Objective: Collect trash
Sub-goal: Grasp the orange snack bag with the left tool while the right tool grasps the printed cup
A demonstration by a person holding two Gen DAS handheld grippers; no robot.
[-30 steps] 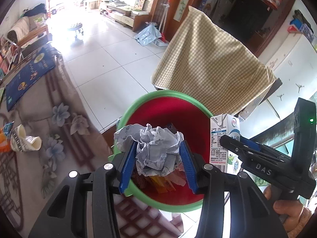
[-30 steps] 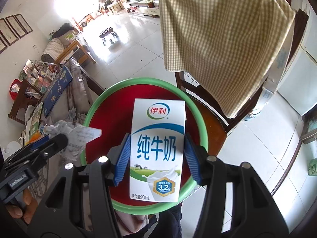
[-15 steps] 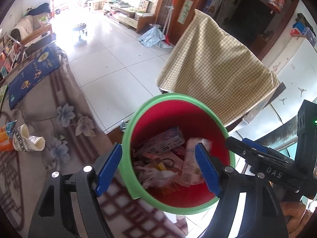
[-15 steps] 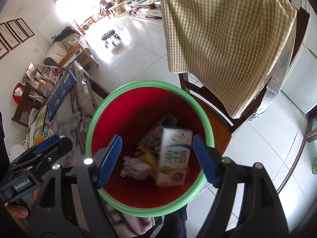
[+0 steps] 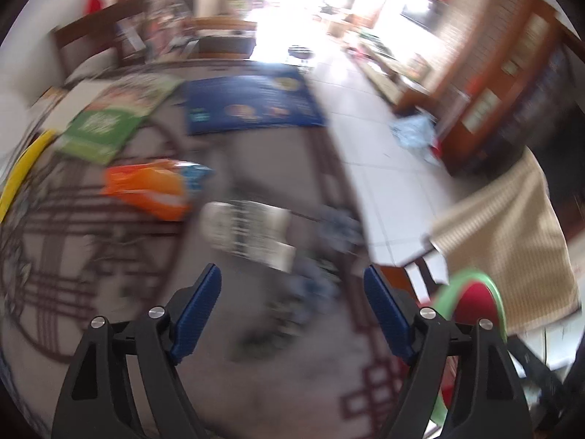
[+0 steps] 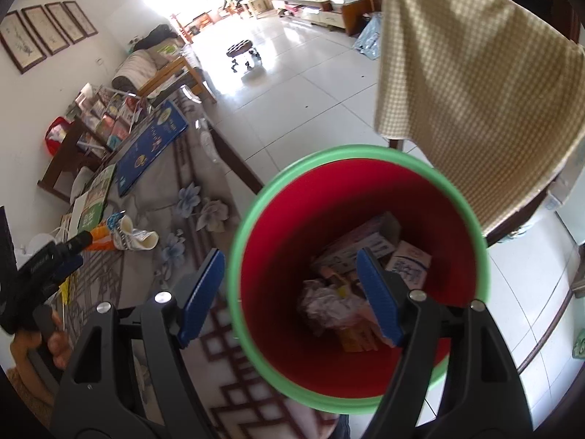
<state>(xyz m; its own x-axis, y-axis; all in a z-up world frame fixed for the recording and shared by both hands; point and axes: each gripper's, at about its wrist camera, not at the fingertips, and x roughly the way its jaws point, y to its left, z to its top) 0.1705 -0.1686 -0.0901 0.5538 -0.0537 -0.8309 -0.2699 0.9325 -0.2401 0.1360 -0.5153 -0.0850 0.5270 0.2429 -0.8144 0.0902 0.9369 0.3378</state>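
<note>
A red bin with a green rim (image 6: 365, 152) stands beside the table and holds a milk carton (image 6: 409, 263), crumpled paper (image 6: 325, 303) and other packaging. My right gripper (image 6: 289, 285) hangs open and empty above the bin's near-left rim, one finger over the tablecloth and one over the inside. My left gripper (image 5: 292, 292) is over the table with its jaws opening and nothing between them. A crushed white paper cup (image 5: 248, 230) lies ahead of it, and an orange wrapper (image 5: 150, 190) lies further left. The left wrist view is blurred. The cup (image 6: 135, 237) also shows in the right wrist view.
A blue booklet (image 5: 248, 102) and a green one (image 5: 106, 124) lie at the table's far end. A chair draped in checked cloth (image 6: 475, 84) stands behind the bin. A hand (image 6: 36, 344) holds the left gripper (image 6: 78, 250). Tiled floor lies beyond the table.
Both grippers let go: the crumpled paper and milk carton fell into the bin. The left gripper then swung left from the bin to the table. The right shifted left over the rim.
</note>
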